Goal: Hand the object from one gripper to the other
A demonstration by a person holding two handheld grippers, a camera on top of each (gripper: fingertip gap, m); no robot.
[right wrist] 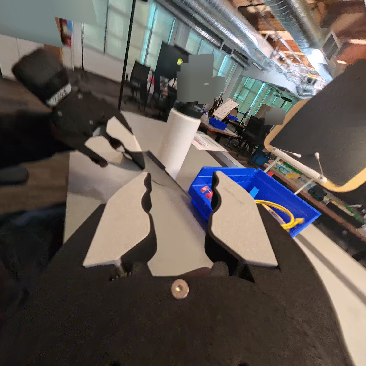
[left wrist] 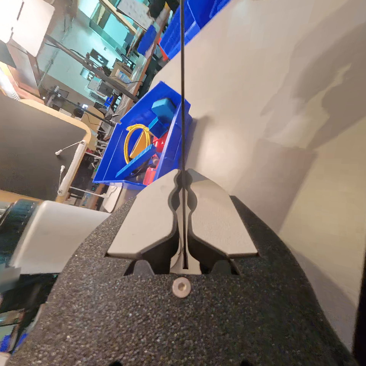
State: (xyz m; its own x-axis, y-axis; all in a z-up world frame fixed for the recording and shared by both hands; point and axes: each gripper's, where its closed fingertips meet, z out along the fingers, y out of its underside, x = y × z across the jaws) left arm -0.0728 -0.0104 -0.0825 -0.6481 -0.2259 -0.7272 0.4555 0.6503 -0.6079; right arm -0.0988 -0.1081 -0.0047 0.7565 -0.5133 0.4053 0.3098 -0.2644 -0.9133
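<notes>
A thin black flat sheet [left wrist: 183,99] shows edge-on as a dark line in the left wrist view. My left gripper [left wrist: 183,174] is shut on it. In the right wrist view the left gripper [right wrist: 128,153] sits at the upper left and holds the sheet [right wrist: 158,172], which slants down to the right. The sheet's free end reaches the gap between the fingers of my right gripper [right wrist: 181,176], close to the left fingertip. The right gripper is open and holds nothing. Both grippers hover above the grey table [right wrist: 178,227].
A blue bin [right wrist: 277,190] with a yellow cable [right wrist: 285,215] and red and blue parts stands on the table right of the right gripper; it also shows in the left wrist view [left wrist: 111,158]. A white bottle [right wrist: 178,138] stands behind the sheet. A dark board with a tan rim [right wrist: 326,128] is at far right.
</notes>
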